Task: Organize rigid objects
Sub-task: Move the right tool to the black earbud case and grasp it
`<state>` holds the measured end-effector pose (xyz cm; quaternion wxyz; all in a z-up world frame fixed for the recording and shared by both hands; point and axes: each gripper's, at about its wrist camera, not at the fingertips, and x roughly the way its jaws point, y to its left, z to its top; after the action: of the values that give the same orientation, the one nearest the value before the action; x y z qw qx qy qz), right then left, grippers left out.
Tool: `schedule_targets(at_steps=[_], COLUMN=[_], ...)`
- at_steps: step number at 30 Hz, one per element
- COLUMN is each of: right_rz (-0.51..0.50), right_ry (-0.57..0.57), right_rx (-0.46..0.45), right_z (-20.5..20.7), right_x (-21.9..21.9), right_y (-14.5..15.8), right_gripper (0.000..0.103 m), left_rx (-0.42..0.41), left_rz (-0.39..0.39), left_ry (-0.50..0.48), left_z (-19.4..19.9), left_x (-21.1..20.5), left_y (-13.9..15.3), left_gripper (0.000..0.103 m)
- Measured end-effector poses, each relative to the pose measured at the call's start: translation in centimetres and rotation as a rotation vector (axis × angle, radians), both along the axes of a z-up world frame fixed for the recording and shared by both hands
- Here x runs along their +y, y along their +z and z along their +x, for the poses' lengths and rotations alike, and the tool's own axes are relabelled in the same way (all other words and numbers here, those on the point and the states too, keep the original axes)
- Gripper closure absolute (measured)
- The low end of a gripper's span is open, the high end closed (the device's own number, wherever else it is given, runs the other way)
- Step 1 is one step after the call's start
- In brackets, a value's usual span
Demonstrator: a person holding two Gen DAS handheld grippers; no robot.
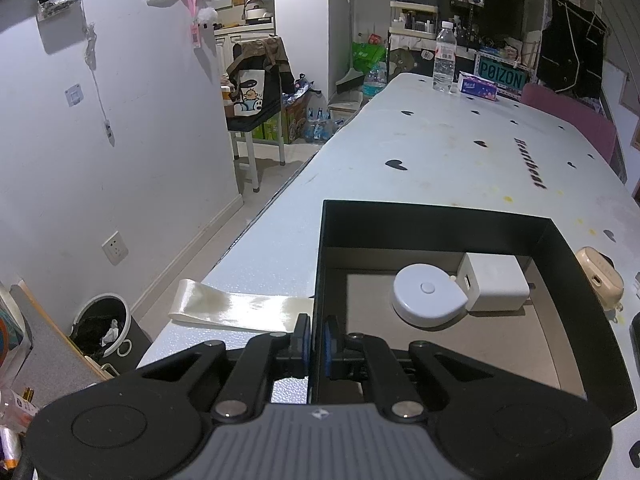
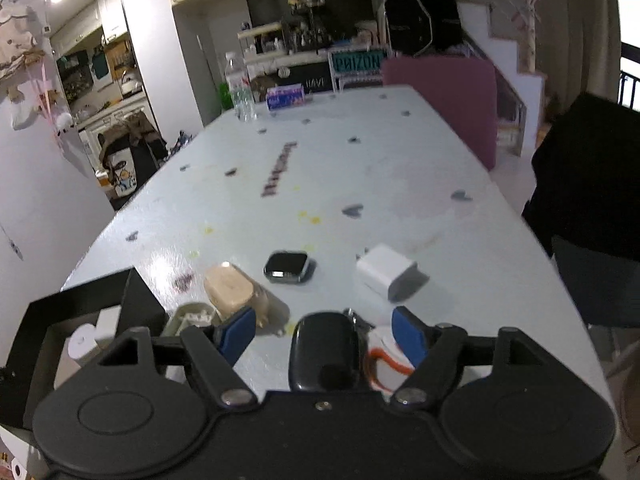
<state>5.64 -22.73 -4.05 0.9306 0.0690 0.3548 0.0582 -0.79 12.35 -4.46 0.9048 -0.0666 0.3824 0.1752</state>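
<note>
A black open box (image 1: pixel 576 300) stands on the white table; it also shows in the right wrist view (image 2: pixel 72 300). Inside lie a round white tape measure (image 1: pixel 428 294) and a white charger cube (image 1: pixel 494 282). My left gripper (image 1: pixel 318 346) is shut on the box's left wall. My right gripper (image 2: pixel 324 336) is open, with a black oval case (image 2: pixel 324 356) between its fingers, not clamped. Ahead lie a beige earbud case (image 2: pixel 232 290), a black smartwatch (image 2: pixel 287 266) and a white charger (image 2: pixel 386 270).
A grey-white object (image 2: pixel 192 316) lies beside the beige case, and a white item with an orange cord (image 2: pixel 384 364) lies by the right finger. A water bottle (image 1: pixel 444 60) and tissue pack (image 1: pixel 478 87) stand far away. The table's left edge (image 1: pixel 240 248) drops to the floor.
</note>
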Motion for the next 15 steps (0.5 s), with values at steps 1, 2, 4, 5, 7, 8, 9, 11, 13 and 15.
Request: schedule_targets(at_steps=[1,2,4,5,7,8,9,11,13,15], right_rz=[0.004,0.006,0.004,0.003,-0.012,-0.027,-0.044,-0.071,-0.083,-0.1], right_ry=[0.015,0.021,0.023,0.019,0.004,-0.008,-0.015,-0.011,0.008,0.037], right_rx=[0.014,0.026,0.047,0.061,0.082,0.085,0.084,0.084,0.077,0.077], right_z=[0.3,0.5,0.9,1.2,1.7,1.8,1.9,2.1,2.2,2.2], right_x=[0.1,0.4,0.5,0.6,0.7,0.8,0.9,1.3,1.6,2.1], right_y=[-0.5,-0.7,-1.5,-2.0,-2.7,-3.0,-3.2,-3.5,-3.7,-3.8], right_gripper=[0.028,0.028,0.027,0.025,0.022,0.021,0.021,0.021,0.024,0.028], left_rx=[0.0,0.0,0.0,0.0,0.0,0.0,0.0,0.001,0.001,0.0], left_rz=[-0.001,0.0,0.0,0.0,0.0,0.0,0.001,0.002,0.002,0.001], left_ry=[0.0,0.0,-0.001,-0.001,-0.002,-0.002,-0.002,-0.004,-0.003,-0.003], left_z=[0.0,0.0,0.0,0.0,0.0,0.0,0.0,0.0,0.0,0.0], left_x=[0.0,0.0,-0.1,-0.1,-0.2,-0.2,-0.2,-0.2,-0.2,-0.2], left_y=[0.0,0.0,-0.1,-0.1,-0.1,-0.1,-0.1,-0.2,-0.2,-0.2], left_gripper=[0.097,0.097,0.097,0.097,0.097,0.097,0.097,0.097,0.097,0.097])
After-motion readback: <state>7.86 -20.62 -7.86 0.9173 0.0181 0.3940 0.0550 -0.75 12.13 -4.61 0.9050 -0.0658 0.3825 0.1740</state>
